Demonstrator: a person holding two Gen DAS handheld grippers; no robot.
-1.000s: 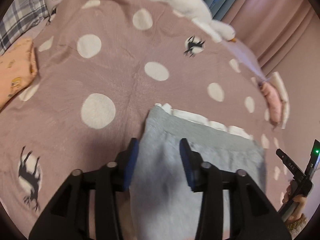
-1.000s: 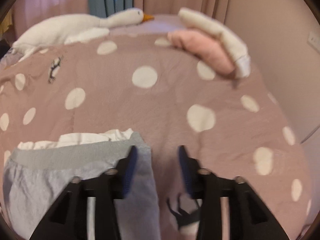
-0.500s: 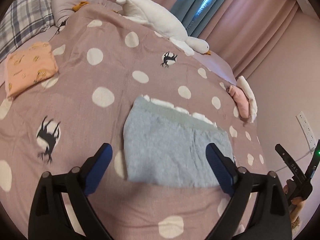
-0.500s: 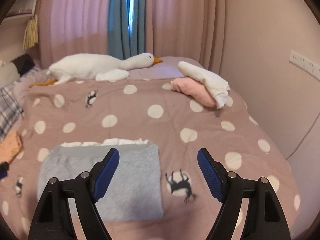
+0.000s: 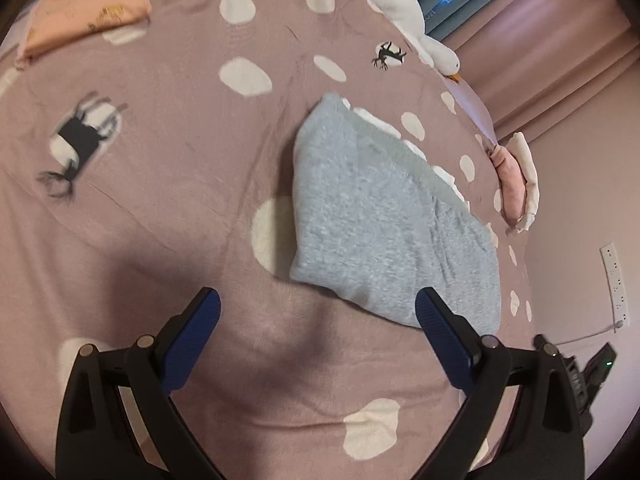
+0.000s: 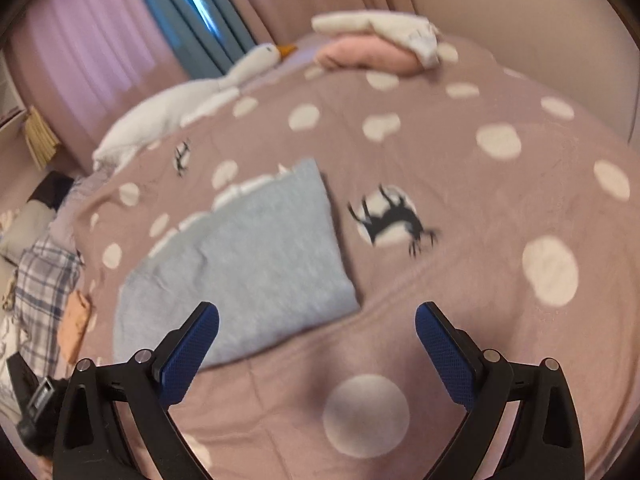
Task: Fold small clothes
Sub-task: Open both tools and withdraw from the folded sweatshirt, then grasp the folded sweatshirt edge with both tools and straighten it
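A folded grey garment (image 5: 380,220) with a white frilled edge (image 5: 400,132) showing at its far side lies flat on the pink dotted bedspread (image 5: 180,168). My left gripper (image 5: 316,294) hovers open just short of the garment's near edge, with only bedspread between its blue pads. The right wrist view shows the same grey garment (image 6: 248,256) ahead and to the left. My right gripper (image 6: 317,307) is near its closest corner, jaws opening wide, nothing between them. Neither gripper touches the cloth.
A folded orange garment (image 5: 88,16) lies at the far left. A white goose plush (image 6: 180,108) stretches along the far side by the curtains. Pink and white clothes (image 6: 372,48) are piled near the wall. A plaid pillow (image 6: 40,280) sits at the left.
Both grippers were narrow over the grey garment's far waistband edge. They have opened wide and drawn back to its near edge, leaving it lying folded on the bed.
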